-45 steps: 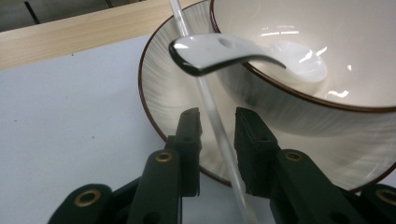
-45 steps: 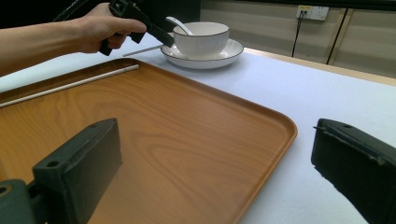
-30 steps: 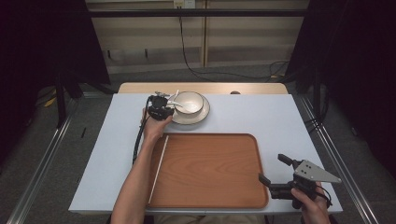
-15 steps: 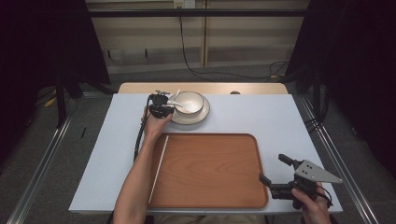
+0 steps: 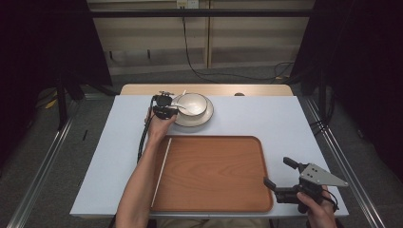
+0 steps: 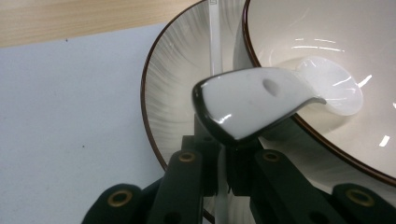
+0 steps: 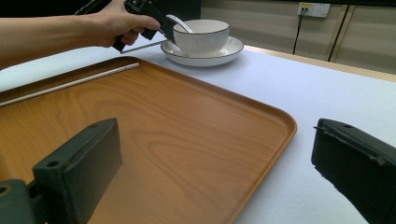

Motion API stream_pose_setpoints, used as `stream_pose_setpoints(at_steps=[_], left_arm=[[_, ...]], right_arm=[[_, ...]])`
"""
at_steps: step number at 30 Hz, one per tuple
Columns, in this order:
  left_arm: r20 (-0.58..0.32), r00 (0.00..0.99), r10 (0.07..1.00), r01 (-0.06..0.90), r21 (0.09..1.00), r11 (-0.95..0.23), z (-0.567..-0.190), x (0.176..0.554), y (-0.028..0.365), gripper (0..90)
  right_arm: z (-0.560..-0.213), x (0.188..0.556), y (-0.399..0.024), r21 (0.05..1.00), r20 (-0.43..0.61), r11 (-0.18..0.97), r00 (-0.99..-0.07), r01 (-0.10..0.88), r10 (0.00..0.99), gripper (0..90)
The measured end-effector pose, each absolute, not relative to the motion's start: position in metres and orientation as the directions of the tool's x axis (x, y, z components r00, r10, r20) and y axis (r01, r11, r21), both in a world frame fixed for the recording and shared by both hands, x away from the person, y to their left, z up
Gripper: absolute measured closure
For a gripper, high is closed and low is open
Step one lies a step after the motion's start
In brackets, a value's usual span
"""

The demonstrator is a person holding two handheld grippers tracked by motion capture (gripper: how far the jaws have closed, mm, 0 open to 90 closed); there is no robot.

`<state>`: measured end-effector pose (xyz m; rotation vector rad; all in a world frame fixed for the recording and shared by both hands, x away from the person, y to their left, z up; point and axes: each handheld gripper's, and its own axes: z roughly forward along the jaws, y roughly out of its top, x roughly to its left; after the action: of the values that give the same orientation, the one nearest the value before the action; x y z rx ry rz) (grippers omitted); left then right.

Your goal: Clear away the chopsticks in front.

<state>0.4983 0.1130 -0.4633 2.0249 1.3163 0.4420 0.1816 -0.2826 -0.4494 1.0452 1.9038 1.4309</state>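
Table (image 5: 266, 123): pale blue-white top, light wood strip along the far edge, centre of the high view. Room is dark; beige wall panels and a dangling black cable upper centre, metal floor rails lower left and right.

Rounded-corner brown wooden tray (image 5: 214, 173) fills the lower centre of the table. Thin white stick (image 5: 160, 171) lies along its left inner edge. White ceramic bowl with dark rim (image 5: 192, 103) stands on a white saucer-like plate with dark rim (image 5: 202, 118), upper centre, just beyond the tray's far edge. Nothing lies between tray and bowl; the person's left forearm crosses the tray's left edge.

Left hand-held gripper (image 5: 167, 108) is at the bowl's left side. Its jaws have just been closing and now stand nearly together, pinching the handle of a white ceramic soup spoon (image 6: 261, 100); the spoon's scoop end lies inside the bowl, handle over the rim above the plate.

Right hand-held gripper (image 5: 278, 178) sits lower right, just off the tray's right corner, jaws wide apart, nothing between them.
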Motion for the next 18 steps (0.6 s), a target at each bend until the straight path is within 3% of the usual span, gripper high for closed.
stream_pose_setpoints(at_steps=[18], left_arm=[[-0.075,0.423,0.903,0.636,0.734,-0.238,-0.447,0.488,0.121,85.3]], right_arm=[[-0.449,0.181,-0.282,0.956,0.032,0.137,-0.556,0.259,0.830,1.4]])
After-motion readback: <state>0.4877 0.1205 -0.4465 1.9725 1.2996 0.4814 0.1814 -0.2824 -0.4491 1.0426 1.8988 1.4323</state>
